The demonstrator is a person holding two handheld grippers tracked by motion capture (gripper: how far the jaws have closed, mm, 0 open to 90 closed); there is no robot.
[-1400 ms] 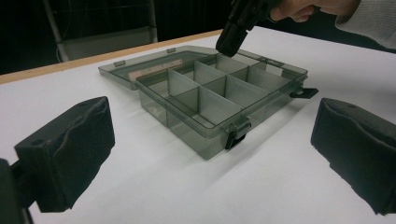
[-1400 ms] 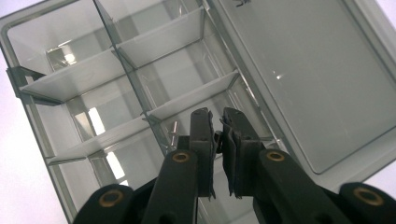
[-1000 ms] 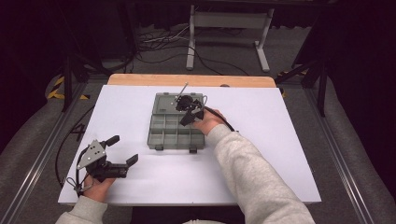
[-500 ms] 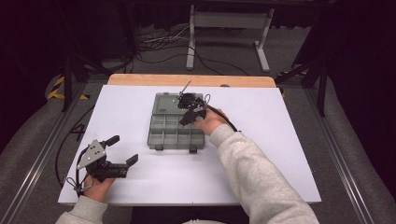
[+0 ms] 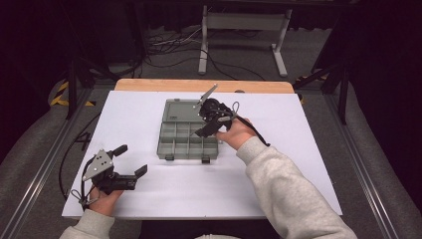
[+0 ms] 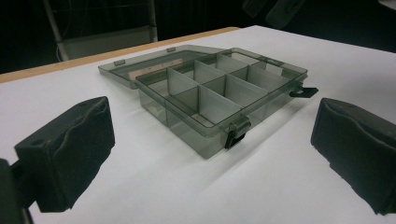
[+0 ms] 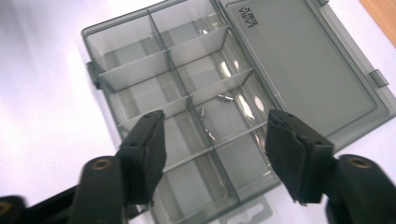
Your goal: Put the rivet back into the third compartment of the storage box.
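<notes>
Clear grey compartment box (image 5: 189,137) positioned near centre of the white table surface (image 5: 308,149), lid (image 5: 183,108) folded flat open on the far side, two dark latches (image 6: 236,132) hanging off the near edge. Interior split by dividers into a grid of compartments; a few small metal pieces (image 7: 226,97) lying in compartments around the middle of the tray. Right gripper (image 5: 211,122) held above the right part of the box by the right hand (image 5: 234,133), grey-sleeved forearm reaching in diagonally from lower right, jaws angled down into the tray. Jaws spread wide apart, nothing between them, pads (image 7: 149,144) straddling middle compartments in the right gripper view. Left gripper (image 5: 130,160) resting low at the near left corner of the table in the left hand (image 5: 102,196), well apart from the box, jaws likewise spread and empty, aimed toward the box. Against the earlier high views: box and left gripper unmoved, right gripper in nearly the same spot over the tray. Metal pieces and lid lettering legible from the right gripper view; latch detail and divider height clear from the left gripper view.
</notes>
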